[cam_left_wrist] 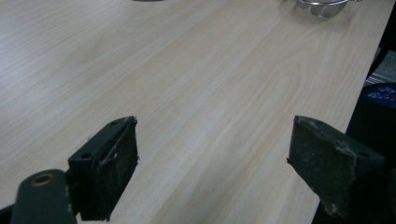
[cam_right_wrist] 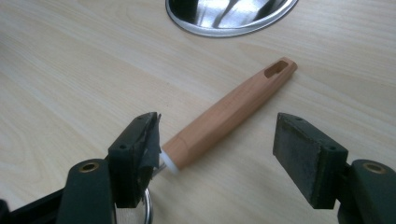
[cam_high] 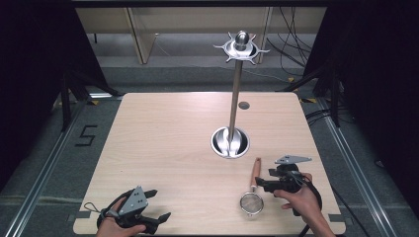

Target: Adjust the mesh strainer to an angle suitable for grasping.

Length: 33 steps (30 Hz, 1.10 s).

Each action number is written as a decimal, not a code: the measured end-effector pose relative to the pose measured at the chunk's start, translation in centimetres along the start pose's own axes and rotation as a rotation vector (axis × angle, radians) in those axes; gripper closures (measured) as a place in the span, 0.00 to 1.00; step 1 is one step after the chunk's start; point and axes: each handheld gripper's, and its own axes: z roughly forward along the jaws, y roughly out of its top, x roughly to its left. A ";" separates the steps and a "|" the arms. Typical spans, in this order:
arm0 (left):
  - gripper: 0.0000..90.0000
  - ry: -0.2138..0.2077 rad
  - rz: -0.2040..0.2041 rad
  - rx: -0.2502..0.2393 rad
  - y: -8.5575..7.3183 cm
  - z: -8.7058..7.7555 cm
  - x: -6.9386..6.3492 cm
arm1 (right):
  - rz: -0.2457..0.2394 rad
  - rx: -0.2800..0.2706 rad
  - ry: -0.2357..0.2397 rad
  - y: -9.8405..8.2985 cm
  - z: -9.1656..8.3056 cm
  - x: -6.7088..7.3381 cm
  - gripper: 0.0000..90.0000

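Nearest the lens in the right gripper view, the right gripper (cam_right_wrist: 217, 140) is held with its black jaws spread wide and nothing clamped, straddling the rounded light-brown wooden handle (cam_right_wrist: 231, 111) of a small round metal mesh strainer (cam_high: 251, 203). That strainer lies flat on the pale wood-grain desk (cam_high: 163, 148), just in front of the shiny dish-shaped base of the tall steel hanging stand (cam_high: 230, 142). If the jaws are closed off-centre, the handle could be rolled aside or pinched near its joint; contact at one pad seems possible, though it cannot be confirmed. The left gripper (cam_high: 150, 205) is released, well to the left of the stand.
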 end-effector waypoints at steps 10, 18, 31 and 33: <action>0.17 0.002 -0.020 -0.002 0.0 0.0 -0.1 | 0.027 0.104 -0.014 1.7 1.8 0.6 0.36; 0.17 -0.005 0.002 0.011 0.1 -0.1 0.1 | -0.004 0.143 -0.017 2.3 3.6 0.2 0.37; 0.17 0.001 -0.004 0.018 0.1 -0.1 0.0 | -0.031 0.236 -0.027 2.7 4.8 0.7 0.43; 0.17 0.001 -0.006 0.017 0.1 -0.1 0.0 | -0.085 0.244 -0.021 2.8 4.8 0.8 0.46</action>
